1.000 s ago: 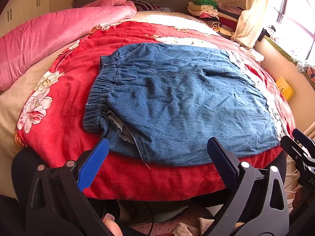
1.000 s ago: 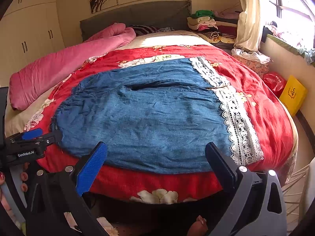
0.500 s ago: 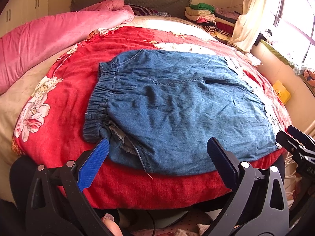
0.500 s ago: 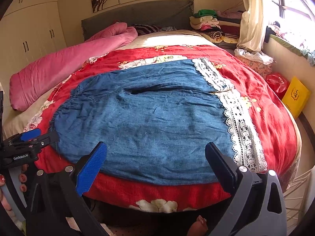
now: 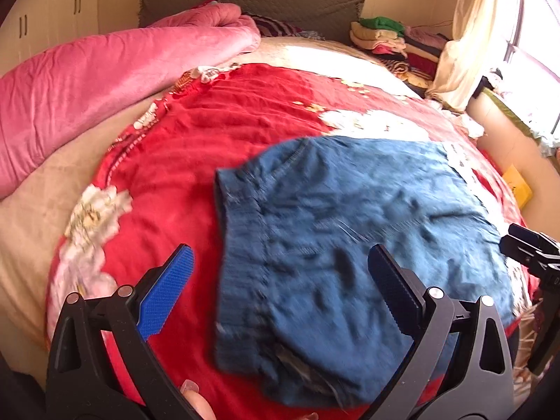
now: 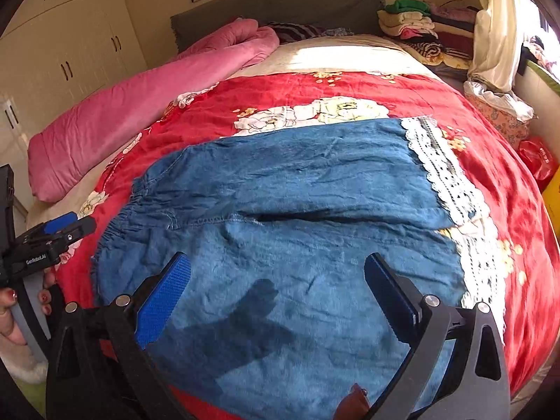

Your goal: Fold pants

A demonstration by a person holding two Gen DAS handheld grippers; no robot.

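Note:
Blue denim pants [image 6: 297, 210] with white lace hems [image 6: 444, 175] lie flat on a red floral blanket [image 6: 490, 140], waistband to the left, both legs to the right. In the left wrist view the pants [image 5: 350, 231] are blurred, with the elastic waistband [image 5: 241, 262] between the fingers. My left gripper [image 5: 280, 280] is open and empty above the waistband end. My right gripper [image 6: 276, 287] is open and empty above the near leg, casting a shadow on the denim. The left gripper also shows in the right wrist view [image 6: 59, 227] at the left edge.
A rolled pink quilt [image 6: 157, 98] lies along the bed's left side. Stacked folded clothes [image 6: 413, 24] sit by the grey headboard [image 6: 280, 3]. A curtain and window are at the right. A red bag [image 6: 539, 161] and a yellow item [image 5: 518, 185] are on the floor at right.
Both grippers have moved forward over the bed and closer above the pants. The left gripper has shifted toward the waistband. Both stay open and the pants have not moved.

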